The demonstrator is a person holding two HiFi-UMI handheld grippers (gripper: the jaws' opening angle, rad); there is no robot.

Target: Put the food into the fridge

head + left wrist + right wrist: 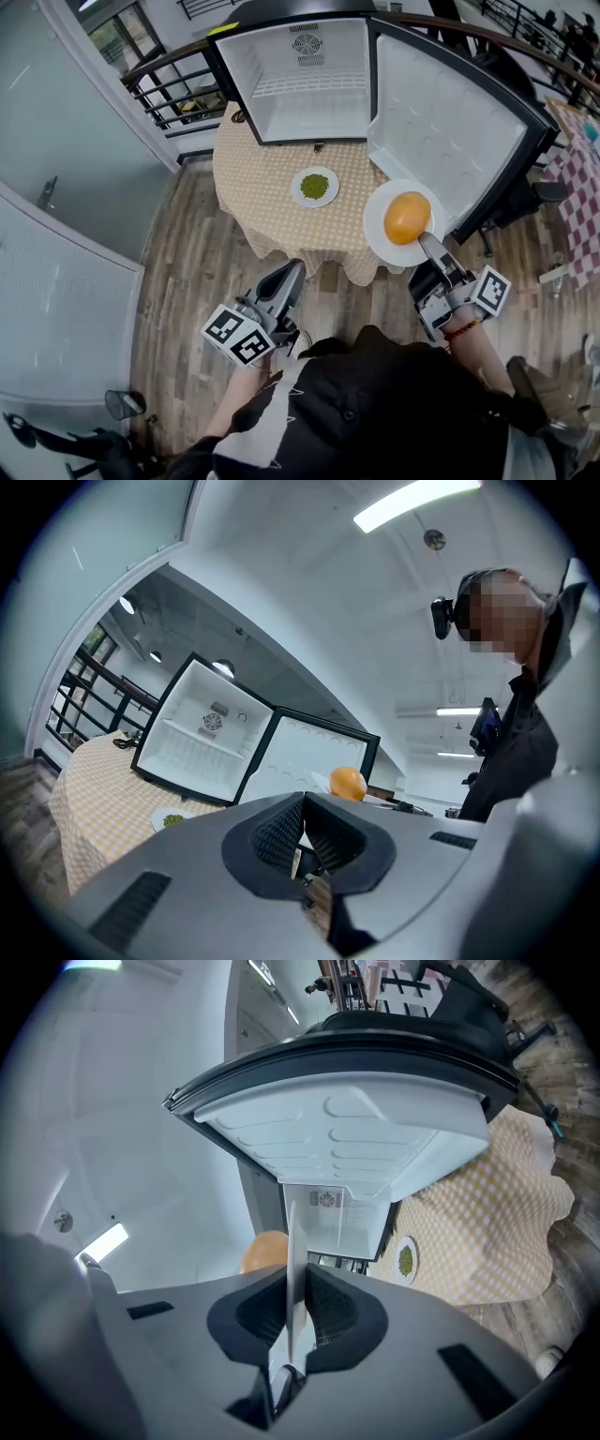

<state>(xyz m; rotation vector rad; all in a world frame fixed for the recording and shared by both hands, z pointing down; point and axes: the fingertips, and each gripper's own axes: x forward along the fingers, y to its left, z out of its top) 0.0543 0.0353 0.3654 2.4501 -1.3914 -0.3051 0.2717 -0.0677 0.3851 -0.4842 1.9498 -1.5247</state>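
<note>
A small fridge (305,80) stands open on the round table, its door (450,122) swung out to the right. My right gripper (427,241) is shut on the near rim of a white plate (380,234) carrying a round orange food (407,217); the plate is at the table's front right, in front of the door. In the right gripper view the plate's rim (292,1279) runs edge-on between the pads, with the orange food (265,1251) behind. A second plate with green food (314,186) lies on the table before the fridge. My left gripper (294,272) hangs shut and empty, below the table's front edge.
The table wears a yellow checked cloth (258,187) that hangs over its edge. A black railing (169,89) runs behind the fridge. A grey partition wall (66,169) is at the left. Wooden floor (187,272) surrounds the table.
</note>
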